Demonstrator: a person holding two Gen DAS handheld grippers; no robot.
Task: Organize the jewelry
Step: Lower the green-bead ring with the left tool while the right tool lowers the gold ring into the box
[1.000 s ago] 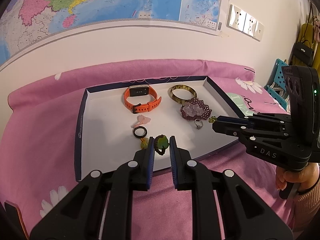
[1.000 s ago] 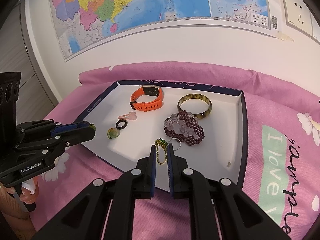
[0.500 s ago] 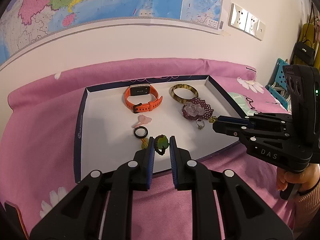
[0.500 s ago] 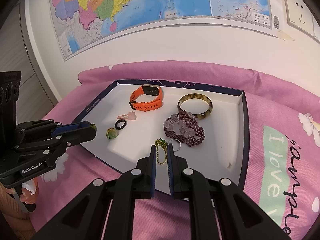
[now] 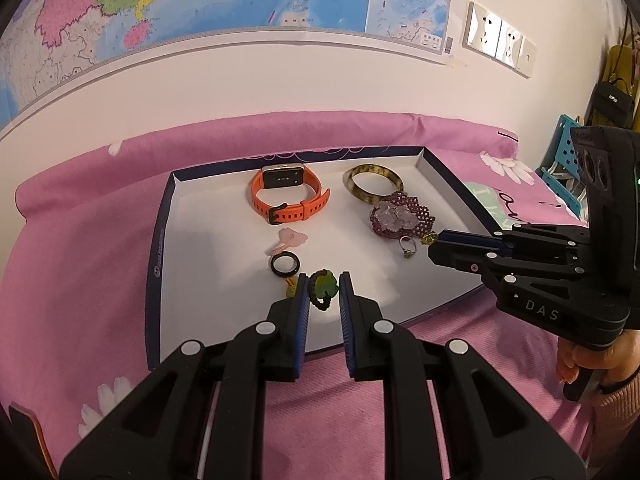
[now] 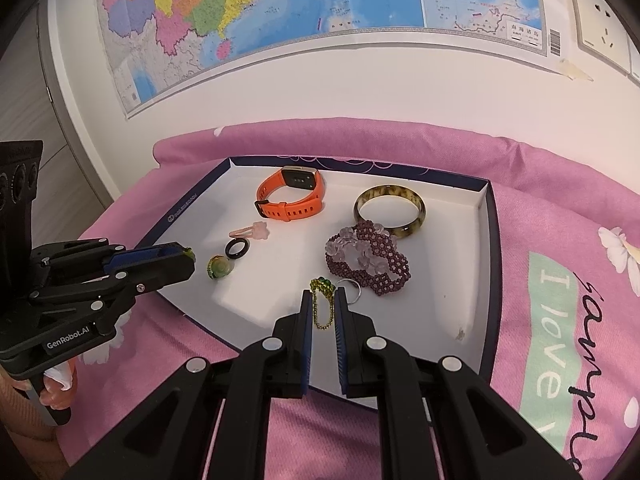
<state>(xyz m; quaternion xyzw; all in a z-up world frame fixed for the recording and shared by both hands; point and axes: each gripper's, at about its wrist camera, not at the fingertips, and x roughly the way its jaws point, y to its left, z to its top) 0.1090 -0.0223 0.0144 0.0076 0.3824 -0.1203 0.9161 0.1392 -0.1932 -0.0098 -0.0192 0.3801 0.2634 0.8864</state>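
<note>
Both grippers hover low over the white tray [image 6: 478, 240], which sits on a pink bedcover [image 6: 540, 184]. The right gripper [image 6: 320, 312] has its jaws drawn narrow around a fine gold chain with a green charm [image 6: 322, 300], just in front of the beaded purple bracelet [image 6: 372, 258]; whether the pads actually pinch the chain, I cannot tell. The left gripper [image 5: 323, 294] has its jaws narrow too, with a green pendant on a dark bead loop [image 5: 323, 286] between them, at the near side of the bracelet and well to its left; contact there is unclear as well.

Here is the risk: that chain is thin, limp and slippery, so a loose pinch could let it slide out and pool. The small silver ring [image 6: 349, 290] lies touching the bracelet's near edge, right by the right fingers, and a careless lift could snag or flick it. On the left side, the glossy black ring [image 5: 285, 264] sits just beyond the fingers and could be nudged.

Further from the bracelet, the rubbery orange watch [image 5: 286, 194] curls upright, a mottled hard bangle [image 6: 390, 210] touches the bracelet's far edge, and a pale pink hair clip [image 5: 290, 238] lies flat.
</note>
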